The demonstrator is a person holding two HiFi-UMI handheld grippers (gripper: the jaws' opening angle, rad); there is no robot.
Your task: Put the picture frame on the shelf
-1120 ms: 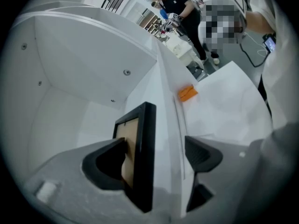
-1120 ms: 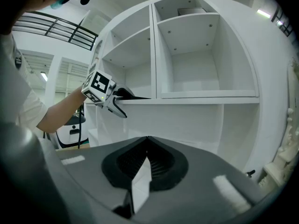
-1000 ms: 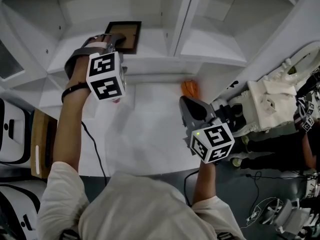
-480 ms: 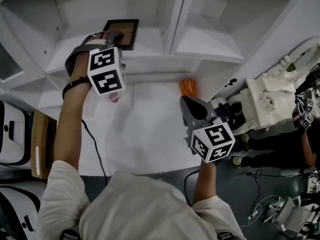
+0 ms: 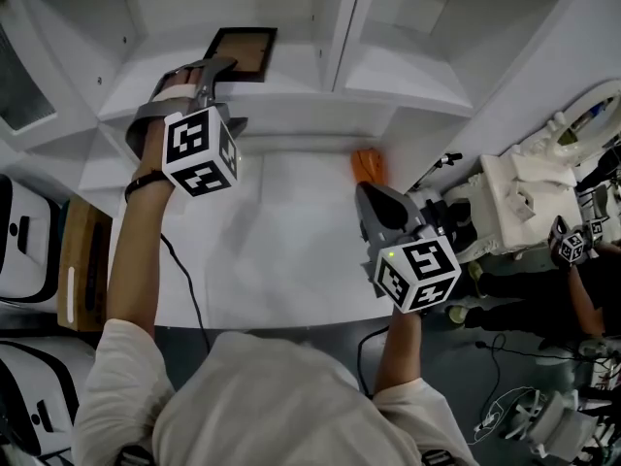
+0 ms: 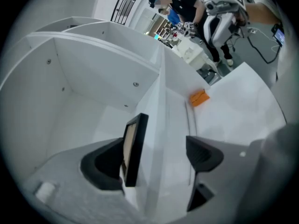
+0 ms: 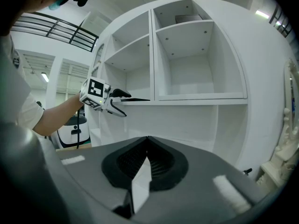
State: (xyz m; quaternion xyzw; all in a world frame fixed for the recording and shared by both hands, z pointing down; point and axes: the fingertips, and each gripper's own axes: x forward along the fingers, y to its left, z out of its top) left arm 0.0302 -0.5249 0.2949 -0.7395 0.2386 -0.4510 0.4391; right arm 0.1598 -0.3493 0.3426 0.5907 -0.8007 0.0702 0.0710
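Currently, the picture frame (image 5: 243,54) lies flat, face up, on the shelf (image 5: 291,100), its edges parallel to the divider (image 5: 342,37). The left gripper (image 5: 217,68) is released, its jaws apart with the frame between them. The right gripper (image 5: 374,197) is clenched and empty.

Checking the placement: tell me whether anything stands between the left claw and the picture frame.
Nothing visible does. The dark rectangular picture frame sits inside the open left claw, close to one side of it, on the white shelf board.

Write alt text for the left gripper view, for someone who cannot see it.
The left gripper, jaws wide apart, points into a white shelf compartment, with a dark picture frame seen edge-on close beside one jaw. An orange object lies on the white table beyond.
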